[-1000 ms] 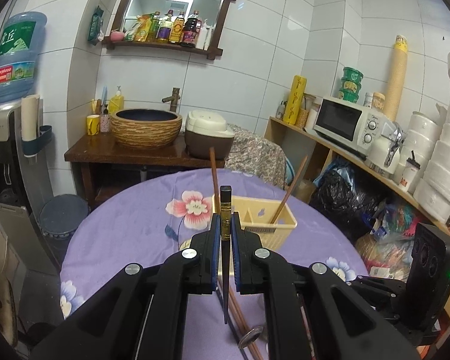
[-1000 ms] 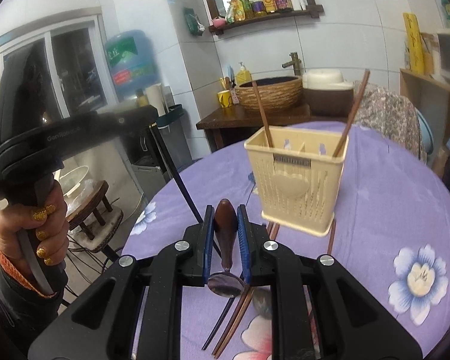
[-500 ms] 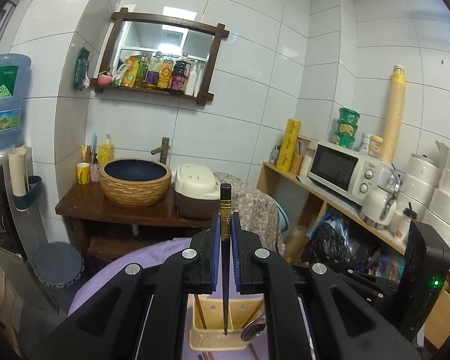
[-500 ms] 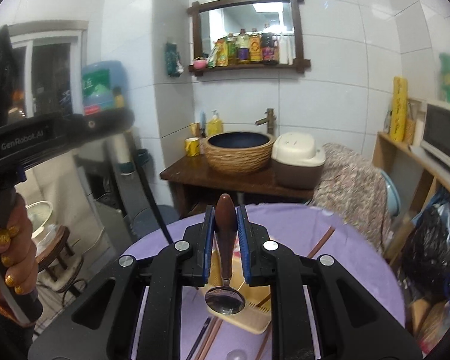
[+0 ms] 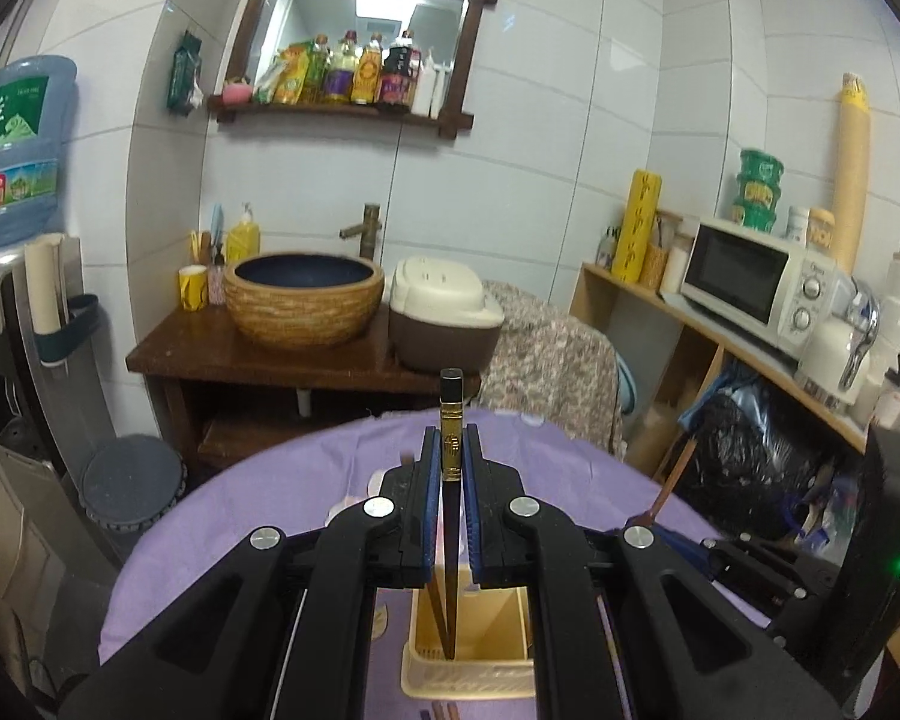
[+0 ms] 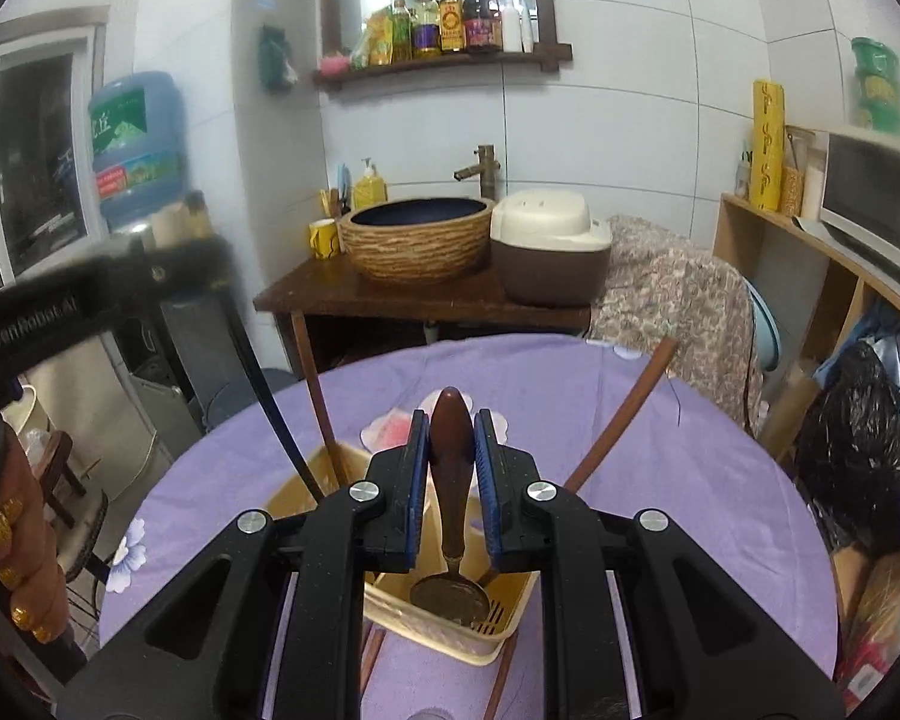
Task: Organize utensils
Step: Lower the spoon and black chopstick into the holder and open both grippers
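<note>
My left gripper (image 5: 450, 468) is shut on a black chopstick (image 5: 450, 420) with a gold band, held upright; its tip reaches down into the cream utensil basket (image 5: 486, 672). My right gripper (image 6: 451, 450) is shut on a spoon (image 6: 450, 462) with a brown wooden handle; its metal bowl hangs inside the basket (image 6: 438, 630). In the right wrist view the black chopstick (image 6: 270, 414) slants into the basket's left side. Brown chopsticks (image 6: 318, 414) stand in the basket, one leaning right (image 6: 624, 414). The basket stands on the purple flowered tablecloth (image 6: 660, 480).
More brown chopsticks (image 6: 372, 660) lie on the cloth by the basket's near side. Behind the round table are a wooden stand with a woven basin (image 6: 417, 237) and a rice cooker (image 6: 549, 252). A shelf with a microwave (image 5: 756, 282) runs along the right. A water dispenser (image 5: 12, 312) stands left.
Both grippers tilted down again over the basket after rising from the table. The black chopstick's tip and the spoon's bowl are now down inside the basket.
</note>
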